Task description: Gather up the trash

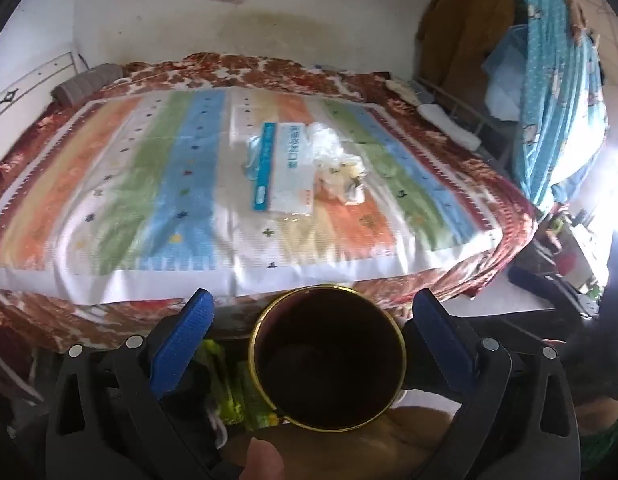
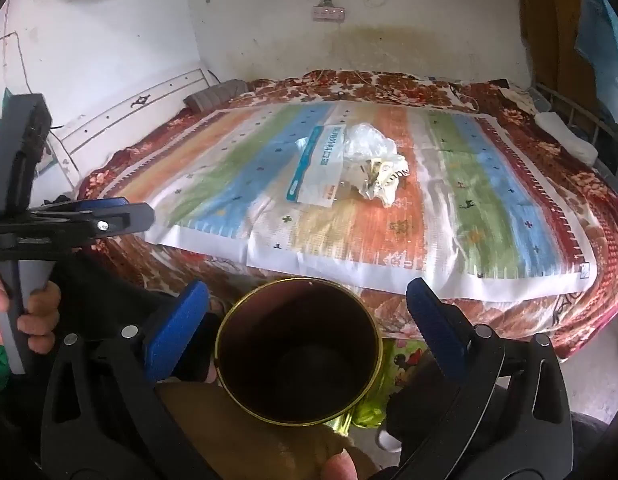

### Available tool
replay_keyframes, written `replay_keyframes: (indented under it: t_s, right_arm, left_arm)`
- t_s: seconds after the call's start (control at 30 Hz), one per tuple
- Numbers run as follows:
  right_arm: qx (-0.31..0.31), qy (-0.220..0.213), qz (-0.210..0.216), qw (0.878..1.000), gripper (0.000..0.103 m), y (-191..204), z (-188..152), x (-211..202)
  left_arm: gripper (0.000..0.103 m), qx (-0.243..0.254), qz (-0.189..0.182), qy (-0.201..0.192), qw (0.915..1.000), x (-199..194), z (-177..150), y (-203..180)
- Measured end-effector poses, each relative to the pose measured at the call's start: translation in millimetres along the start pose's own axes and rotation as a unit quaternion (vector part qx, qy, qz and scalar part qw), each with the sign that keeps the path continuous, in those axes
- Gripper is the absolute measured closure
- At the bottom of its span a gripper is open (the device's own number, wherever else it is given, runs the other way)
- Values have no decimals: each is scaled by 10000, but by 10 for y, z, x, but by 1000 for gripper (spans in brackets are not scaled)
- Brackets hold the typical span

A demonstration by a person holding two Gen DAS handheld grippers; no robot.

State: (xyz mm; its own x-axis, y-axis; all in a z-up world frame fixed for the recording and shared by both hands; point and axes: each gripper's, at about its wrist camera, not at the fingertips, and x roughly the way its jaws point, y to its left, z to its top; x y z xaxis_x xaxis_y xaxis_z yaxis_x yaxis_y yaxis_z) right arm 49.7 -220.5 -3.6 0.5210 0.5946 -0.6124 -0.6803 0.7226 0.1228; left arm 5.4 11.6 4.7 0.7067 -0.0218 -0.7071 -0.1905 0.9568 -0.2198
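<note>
The trash lies in a heap mid-bed: a blue-and-white flat packet point(image 1: 281, 168) point(image 2: 317, 168), a clear plastic bag point(image 1: 325, 140) point(image 2: 365, 140) and a crumpled wrapper point(image 1: 349, 184) point(image 2: 383, 180). A dark can with a gold rim point(image 1: 327, 364) point(image 2: 299, 356) stands below the bed's near edge, its inside dark. My left gripper point(image 1: 313, 340) hovers over it, open, pads off the rim. My right gripper point(image 2: 305, 330) is open over the same can. Both are well short of the heap. The left gripper point(image 2: 121, 216) also shows side-on at the left of the right wrist view, held by a hand.
A striped cloth point(image 1: 149, 200) point(image 2: 469, 220) covers the floral bedspread point(image 1: 489, 248). A grey bundle point(image 2: 217, 94) lies by the headboard, a white folded cloth point(image 1: 449, 128) by the right rail. Blue fabric point(image 1: 557, 100) hangs at right. A green-yellow wrapper point(image 1: 229, 392) lies beside the can.
</note>
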Motion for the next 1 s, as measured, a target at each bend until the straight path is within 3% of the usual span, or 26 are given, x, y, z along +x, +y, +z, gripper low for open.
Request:
replay_keyframes:
  t_s: [0.23, 0.73, 1.0]
  right_arm:
    - [19, 44, -59, 10000, 9, 1, -5, 22]
    - [104, 44, 59, 9999, 9, -9, -7, 11]
    - [150, -10, 64, 9999, 9, -32, 10, -14]
  left_arm:
    - [6, -82, 17, 144, 9999, 39, -12, 47]
    - [6, -31, 123, 55, 9999, -7, -7, 0]
    - [6, -111, 9, -69, 9999, -51, -7, 32]
